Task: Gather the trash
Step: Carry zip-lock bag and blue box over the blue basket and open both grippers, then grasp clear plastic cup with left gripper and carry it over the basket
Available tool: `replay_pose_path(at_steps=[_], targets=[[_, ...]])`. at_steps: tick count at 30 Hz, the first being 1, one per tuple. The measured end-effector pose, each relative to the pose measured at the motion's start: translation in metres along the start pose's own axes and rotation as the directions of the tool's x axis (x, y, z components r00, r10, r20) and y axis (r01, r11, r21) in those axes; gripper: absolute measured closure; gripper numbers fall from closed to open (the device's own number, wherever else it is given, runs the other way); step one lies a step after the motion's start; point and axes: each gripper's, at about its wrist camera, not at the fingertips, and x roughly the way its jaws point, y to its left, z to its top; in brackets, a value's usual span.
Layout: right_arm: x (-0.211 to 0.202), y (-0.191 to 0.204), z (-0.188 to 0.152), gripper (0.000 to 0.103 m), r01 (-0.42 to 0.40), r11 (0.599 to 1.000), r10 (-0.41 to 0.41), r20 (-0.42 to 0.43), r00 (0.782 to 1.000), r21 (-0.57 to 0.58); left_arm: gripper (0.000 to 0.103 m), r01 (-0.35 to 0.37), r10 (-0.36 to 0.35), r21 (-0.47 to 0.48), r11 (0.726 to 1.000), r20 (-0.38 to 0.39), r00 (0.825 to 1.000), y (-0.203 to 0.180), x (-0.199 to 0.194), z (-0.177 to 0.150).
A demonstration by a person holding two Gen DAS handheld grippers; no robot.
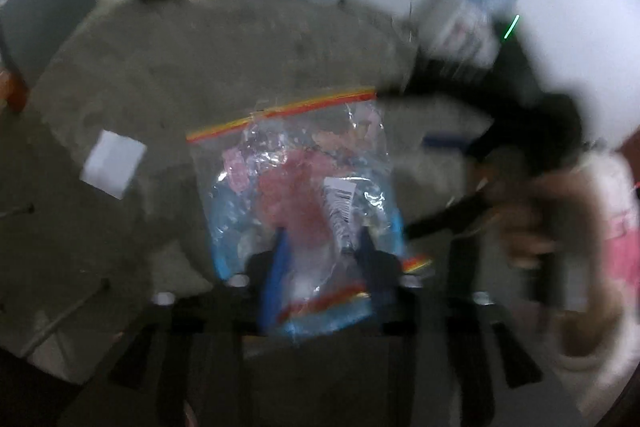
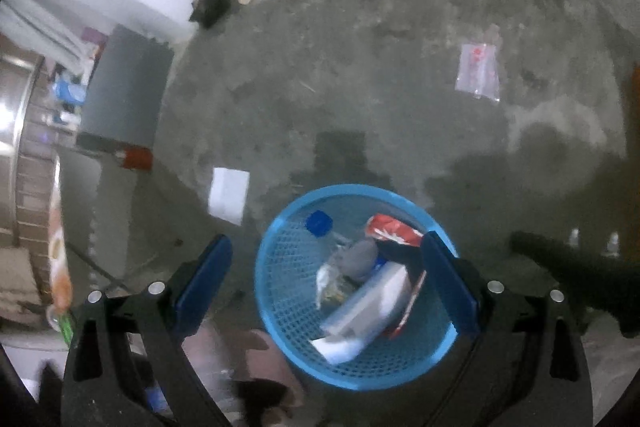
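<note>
One round blue mesh plastic basket point(image 2: 280, 307), several trash pieces inside. Right gripper point(image 2: 326, 283) wide open above basket, empty. Left gripper point(image 1: 322, 247) part-open; one clear zip-seal plastic bag point(image 1: 296, 179) between fingers, grip unclear.

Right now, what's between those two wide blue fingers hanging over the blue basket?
In the right wrist view, the right gripper stands open with nothing held; between its fingers you see only the blue basket below, already holding trash.

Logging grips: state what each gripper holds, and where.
Left gripper: clear zip-top plastic bag of trash sits between its fingers near the bottom end; grip unclear. Right gripper: open, holding nothing.
</note>
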Motion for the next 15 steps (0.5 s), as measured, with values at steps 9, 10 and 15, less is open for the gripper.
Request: replay_pose_path(at_steps=[9, 10, 15], targets=[[0.006, 0.003, 0.001, 0.012, -0.021, 1.0, 0.021, -0.054, 0.998, -0.004, 0.028, -0.042, 0.04, -0.016, 0.999, -0.112, 0.993, 0.015, 0.037, -0.014], [0.01, 0.006, -0.001, 0.012, -0.025, 1.0, 0.024, -0.076, 0.997, -0.012, 0.028, -0.044, 0.041, -0.027, 0.999, -0.096, 0.995, 0.017, 0.031, -0.015], [0.01, 0.02, -0.008, 0.012, -0.03, 0.997, 0.024, -0.083, 0.996, -0.068, 0.028, -0.019, 0.034, -0.115, 0.993, 0.129, 0.991, 0.028, -0.061, -0.029]])
